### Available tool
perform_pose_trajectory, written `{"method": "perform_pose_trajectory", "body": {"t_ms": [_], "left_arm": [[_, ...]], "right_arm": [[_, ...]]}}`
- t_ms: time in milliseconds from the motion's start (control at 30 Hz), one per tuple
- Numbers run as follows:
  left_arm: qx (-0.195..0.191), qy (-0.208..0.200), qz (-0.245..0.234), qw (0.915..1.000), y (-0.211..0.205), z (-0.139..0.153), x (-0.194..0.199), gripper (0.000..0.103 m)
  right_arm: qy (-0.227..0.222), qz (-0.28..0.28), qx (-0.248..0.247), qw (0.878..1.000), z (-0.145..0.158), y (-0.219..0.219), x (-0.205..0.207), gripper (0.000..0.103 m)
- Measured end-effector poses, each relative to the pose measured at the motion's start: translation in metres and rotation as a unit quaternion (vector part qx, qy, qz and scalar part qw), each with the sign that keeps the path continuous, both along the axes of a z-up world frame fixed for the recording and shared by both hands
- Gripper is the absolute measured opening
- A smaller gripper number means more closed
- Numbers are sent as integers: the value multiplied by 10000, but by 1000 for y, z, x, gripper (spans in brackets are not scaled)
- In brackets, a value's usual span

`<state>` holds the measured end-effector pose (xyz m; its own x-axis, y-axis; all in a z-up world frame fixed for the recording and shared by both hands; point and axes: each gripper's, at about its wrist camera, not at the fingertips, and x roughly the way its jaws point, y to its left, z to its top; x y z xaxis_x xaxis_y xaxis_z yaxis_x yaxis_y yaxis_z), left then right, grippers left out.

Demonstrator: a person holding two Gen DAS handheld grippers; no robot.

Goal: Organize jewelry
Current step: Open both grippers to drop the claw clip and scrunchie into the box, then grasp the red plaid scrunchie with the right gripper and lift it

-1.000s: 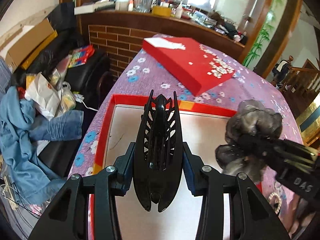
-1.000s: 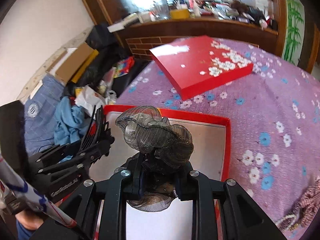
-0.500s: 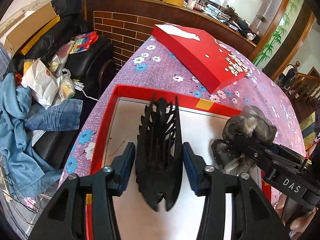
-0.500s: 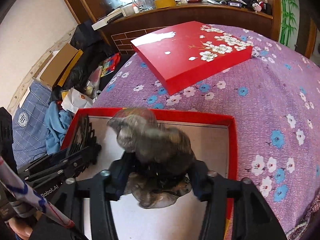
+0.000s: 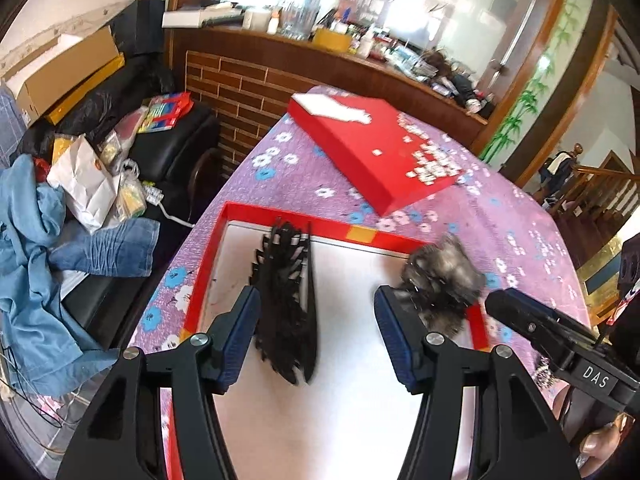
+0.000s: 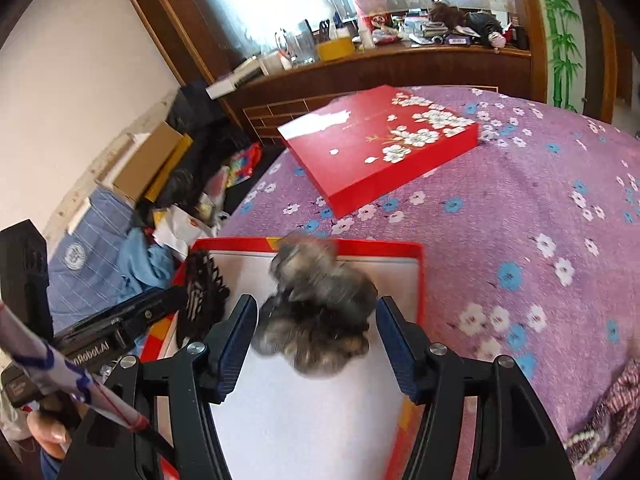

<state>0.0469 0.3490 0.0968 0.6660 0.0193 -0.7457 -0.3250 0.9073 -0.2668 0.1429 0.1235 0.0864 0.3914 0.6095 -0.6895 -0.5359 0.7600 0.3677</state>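
A black claw hair clip [image 5: 286, 300] lies on the white floor of the open red box [image 5: 280, 216], just inside my left gripper's [image 5: 318, 320] left pad. The jaws are opening and do not press on it. A grey gauzy scrunchie [image 6: 320, 312] rests in the same box [image 6: 380, 246] between my right gripper's [image 6: 316, 332] pads, which stand clear of it on both sides, still opening. The scrunchie [image 5: 440, 284] also shows in the left wrist view at the box's right side. The clip [image 6: 204, 292] sits by the box's left wall.
The box's red flowered lid [image 6: 380, 140] lies further back on the purple floral tablecloth [image 6: 520, 208]. Beaded jewellery [image 6: 592, 432] lies at the near right. Left of the table are clothes, bags and a black seat [image 5: 168, 148]. A wooden counter [image 5: 360, 64] stands behind.
Both grippers were shut on their items and have opened. The clip and the scrunchie now lie loose in the box, and both grippers have drawn back a little.
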Motion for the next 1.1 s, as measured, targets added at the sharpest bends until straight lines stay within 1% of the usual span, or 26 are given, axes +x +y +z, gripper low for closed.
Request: {"method": "perform_pose_trajectory", "body": {"t_ms": [233, 400, 500, 700, 767, 833, 900, 1000, 1033, 1100], "left_arm": [[41, -265, -437, 9987, -53, 17, -16, 58], [21, -309, -842, 9960, -102, 20, -19, 58], [46, -227, -1072, 9940, -133, 16, -16, 58], [163, 5, -1530, 9881, -191, 4, -8, 58], [216, 101, -1713, 9849, -211, 0, -4, 58], [235, 205, -1908, 9811, -232, -7, 2, 58], [250, 275, -2040, 9783, -248, -14, 8, 58], [265, 402, -2214, 9740, -272, -26, 23, 58], [267, 460, -2245, 9730, -279, -30, 28, 58], [241, 538, -2311, 9711, -290, -38, 37, 58]], "right_arm": [[3, -111, 236, 9997, 2, -64, -32, 67], [-12, -260, 412, 9988, 4, -113, -43, 67], [-18, -484, 527, 9974, 5, -148, -43, 67], [-124, -1080, 561, 9925, 8, -219, -38, 66], [-216, -1451, 397, 9884, 6, -244, -33, 66], [-341, -1831, 87, 9825, 1, -261, -27, 66], [-298, -2153, -16, 9761, -9, -280, -17, 66], [-135, -2233, -174, 9745, -23, -290, -5, 66], [-44, -2225, -122, 9748, -27, -291, -3, 66], [156, -2029, -36, 9791, -34, -286, 4, 66]]}}
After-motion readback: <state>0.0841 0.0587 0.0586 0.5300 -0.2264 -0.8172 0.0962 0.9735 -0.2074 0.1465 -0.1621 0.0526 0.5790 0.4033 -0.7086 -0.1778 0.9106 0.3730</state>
